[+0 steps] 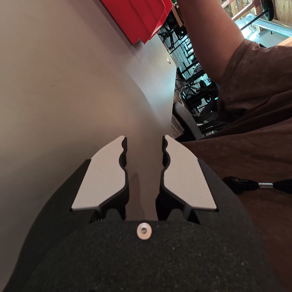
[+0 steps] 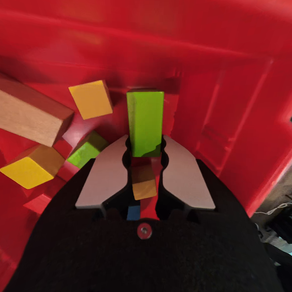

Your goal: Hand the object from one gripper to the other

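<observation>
Right gripper (image 2: 145,143) has its fingertips clamped on the near end of a long green block (image 2: 145,121), which stands out beyond them by the red bin's (image 2: 229,94) side wall. Yellow blocks (image 2: 90,99), a plain wooden block (image 2: 30,117) and a smaller green block (image 2: 86,150) lie around it. So shallow a grip could let the block pivot or slip. Only the left wrist view shows the left gripper (image 1: 144,139), parted and empty over the table (image 1: 63,79), near its edge.
</observation>
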### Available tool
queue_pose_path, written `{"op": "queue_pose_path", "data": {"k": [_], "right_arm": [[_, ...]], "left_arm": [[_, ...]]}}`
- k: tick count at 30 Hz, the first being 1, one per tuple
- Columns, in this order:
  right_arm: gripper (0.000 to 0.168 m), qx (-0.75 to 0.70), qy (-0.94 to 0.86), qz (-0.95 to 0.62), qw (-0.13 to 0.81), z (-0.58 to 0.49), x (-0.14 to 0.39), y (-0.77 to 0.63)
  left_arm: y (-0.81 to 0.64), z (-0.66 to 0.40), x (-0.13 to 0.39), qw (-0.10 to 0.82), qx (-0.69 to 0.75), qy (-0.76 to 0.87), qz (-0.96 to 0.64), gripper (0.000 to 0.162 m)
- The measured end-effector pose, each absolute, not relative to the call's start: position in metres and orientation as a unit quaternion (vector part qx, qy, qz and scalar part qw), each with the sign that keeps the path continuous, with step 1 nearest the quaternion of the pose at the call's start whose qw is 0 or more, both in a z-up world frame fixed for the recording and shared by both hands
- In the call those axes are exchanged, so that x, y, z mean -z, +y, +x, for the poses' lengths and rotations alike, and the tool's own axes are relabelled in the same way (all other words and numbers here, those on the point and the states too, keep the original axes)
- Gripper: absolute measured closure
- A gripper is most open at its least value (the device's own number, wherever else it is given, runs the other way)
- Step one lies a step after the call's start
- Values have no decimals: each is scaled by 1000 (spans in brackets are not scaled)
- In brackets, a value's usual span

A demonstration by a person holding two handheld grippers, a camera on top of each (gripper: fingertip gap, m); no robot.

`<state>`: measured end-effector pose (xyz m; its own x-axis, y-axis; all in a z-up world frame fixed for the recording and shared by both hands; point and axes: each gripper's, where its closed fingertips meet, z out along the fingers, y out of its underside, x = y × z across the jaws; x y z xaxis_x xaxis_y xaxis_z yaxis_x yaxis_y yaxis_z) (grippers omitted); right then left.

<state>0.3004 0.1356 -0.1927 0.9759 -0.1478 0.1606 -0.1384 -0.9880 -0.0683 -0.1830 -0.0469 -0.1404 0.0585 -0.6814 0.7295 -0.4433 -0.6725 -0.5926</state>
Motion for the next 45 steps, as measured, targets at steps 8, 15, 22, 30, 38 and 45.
{"op": "queue_pose_path", "data": {"k": [8,15,22,30,38,45], "right_arm": [[126,108,58,-990,62,303,183,139],[113,119,3,-934,338,237,47,123],[113,-252,-219,-795,507,-44,53,37],[111,-381,-306,-764,420,-166,125,-22],[112,-384,-309,-773,399,-154,141,-33],[112,-390,-287,-775,406,-140,139,-32]], "left_arm": [[-47,-183,139,108,565,392,-718,120],[-28,-199,144,176,495,422,-739,116],[26,-267,87,256,378,409,-790,115],[134,-412,113,98,35,331,-938,113],[148,-440,169,-122,-74,311,-940,111],[148,-447,177,-148,-90,303,-937,129]]}}
